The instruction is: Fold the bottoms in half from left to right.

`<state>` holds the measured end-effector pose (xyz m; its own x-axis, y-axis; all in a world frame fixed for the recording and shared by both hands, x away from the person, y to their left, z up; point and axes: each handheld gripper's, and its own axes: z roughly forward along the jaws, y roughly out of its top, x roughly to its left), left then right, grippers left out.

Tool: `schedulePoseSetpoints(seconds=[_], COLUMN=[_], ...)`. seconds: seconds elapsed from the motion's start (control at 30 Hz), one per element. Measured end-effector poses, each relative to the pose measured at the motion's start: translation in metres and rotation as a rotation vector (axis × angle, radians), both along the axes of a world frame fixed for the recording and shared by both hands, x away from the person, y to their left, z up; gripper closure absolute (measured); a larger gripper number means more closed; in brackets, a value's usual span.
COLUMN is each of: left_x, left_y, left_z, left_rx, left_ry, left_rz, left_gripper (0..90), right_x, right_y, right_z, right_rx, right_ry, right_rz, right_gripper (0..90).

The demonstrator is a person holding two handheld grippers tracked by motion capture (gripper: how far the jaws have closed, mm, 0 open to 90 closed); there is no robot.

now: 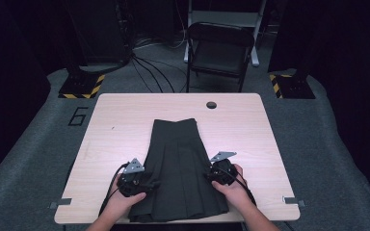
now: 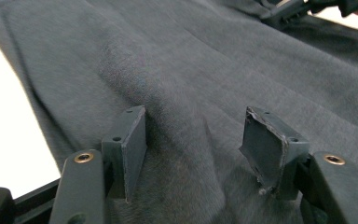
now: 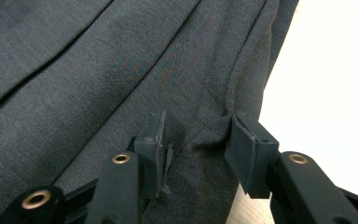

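**Both grippers at the skirt's two side edges**

While we look down from above, bare wood runs wide along the left of the table (image 1: pixel 101 139), giving room out to its left edge. Next comes our left hand (image 1: pixel 120 202) with the left gripper (image 1: pixel 134 182), sitting on the left side edge of the dark pleated skirt (image 1: pixel 178 163). From the left gripper view its jaws stand well apart over the cloth (image 2: pixel 186 70), a raised fold between them but nothing pinched; pale tabletop shows just beyond the skirt's border.

The skirt lies flat mid-table, narrow waistband toward the far side, wide hem at the near edge of the table.

At its right side edge sits the right gripper (image 1: pixel 220 172) in our right hand (image 1: pixel 236 185). The right gripper view shows the jaws partly parted, straddling a puckered bit of the hemmed edge (image 3: pixel 242 70); we cannot tell if they grip it. Open wood continues rightward to the table's rim.
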<state>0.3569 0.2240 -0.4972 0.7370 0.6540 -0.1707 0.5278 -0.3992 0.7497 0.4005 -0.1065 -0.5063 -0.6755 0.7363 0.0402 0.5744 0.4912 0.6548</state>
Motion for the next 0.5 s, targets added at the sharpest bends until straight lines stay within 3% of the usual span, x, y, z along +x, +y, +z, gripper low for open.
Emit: schedulePoseSetpoints(seconds=[0.13,0.3,0.5], left_x=[-0.001,-0.005,-0.018], left_y=[-0.006,-0.010,-0.013], left_z=[-0.004,-0.002,0.003], left_rx=[0.020,0.011,0.015], left_ry=[0.000,0.023,0.052], left_rz=[-0.020,-0.025,-0.042], left_gripper=[39.1,38.6,38.8], right_x=[0.000,-0.001,-0.003], right_y=[0.001,0.000,-0.001], right_z=[0.000,0.000,0.000], right_rx=[0.009,0.001,0.013], right_ry=[-0.004,0.000,-0.008], right_rz=[-0.008,0.000,-0.003], right_gripper=[56.8,55.8,55.4])
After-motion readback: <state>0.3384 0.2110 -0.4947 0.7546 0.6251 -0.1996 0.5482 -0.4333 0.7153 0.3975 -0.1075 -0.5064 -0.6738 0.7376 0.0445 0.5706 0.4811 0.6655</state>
